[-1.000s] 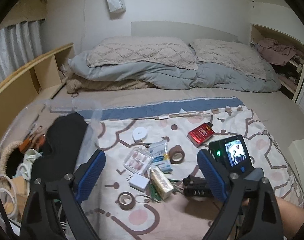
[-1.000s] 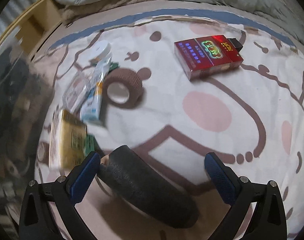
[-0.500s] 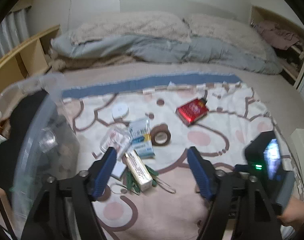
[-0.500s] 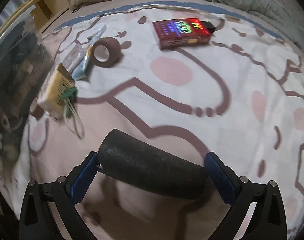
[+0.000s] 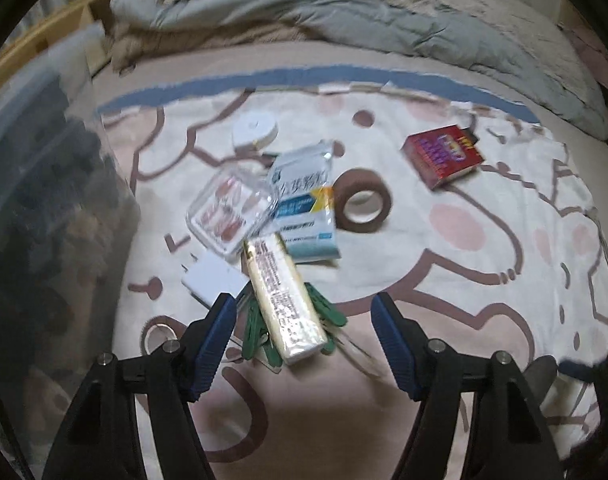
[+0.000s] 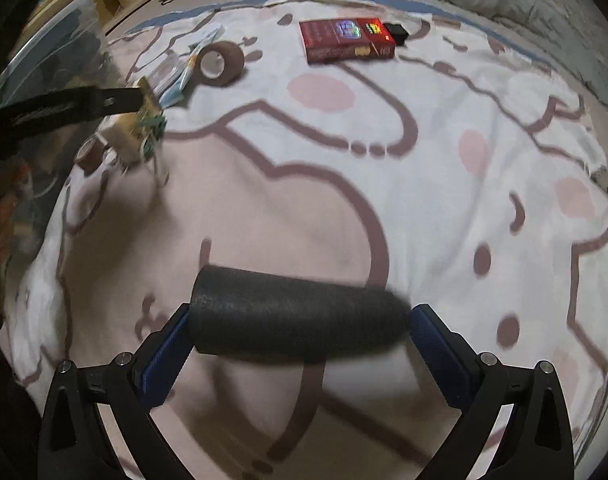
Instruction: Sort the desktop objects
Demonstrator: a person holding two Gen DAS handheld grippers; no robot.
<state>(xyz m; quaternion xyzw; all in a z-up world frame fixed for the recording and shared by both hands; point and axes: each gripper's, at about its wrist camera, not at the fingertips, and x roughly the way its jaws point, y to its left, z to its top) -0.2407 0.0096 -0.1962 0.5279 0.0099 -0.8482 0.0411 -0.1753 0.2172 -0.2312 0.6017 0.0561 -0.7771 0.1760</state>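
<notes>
My left gripper (image 5: 304, 320) hangs open just above a cluttered blanket, its blue pads either side of a gold pack (image 5: 281, 300) that lies on green clips (image 5: 328, 312); the pads touch neither. Past it lie a clear nail case (image 5: 231, 212), a blue-white packet (image 5: 304, 200), a brown tape roll (image 5: 362, 204) and a red box (image 5: 444, 156). My right gripper (image 6: 299, 328) is shut on a black foam cylinder (image 6: 295, 316), held crosswise above the blanket. In the right wrist view a left-gripper finger (image 6: 63, 108) reaches to the gold pack (image 6: 143, 120).
A clear storage bin (image 5: 43, 200) with dark contents stands at the left. A white block (image 5: 211, 280), a round white tape measure (image 5: 253, 132) and a small tape ring (image 5: 159, 334) also lie nearby. Pillows and a grey duvet (image 5: 344, 28) are at the back.
My left gripper has come down from beside the bin toward the pile, with narrower jaws. The right gripper has carried the black cylinder away from the pile; the cylinder now lies square across the jaws.
</notes>
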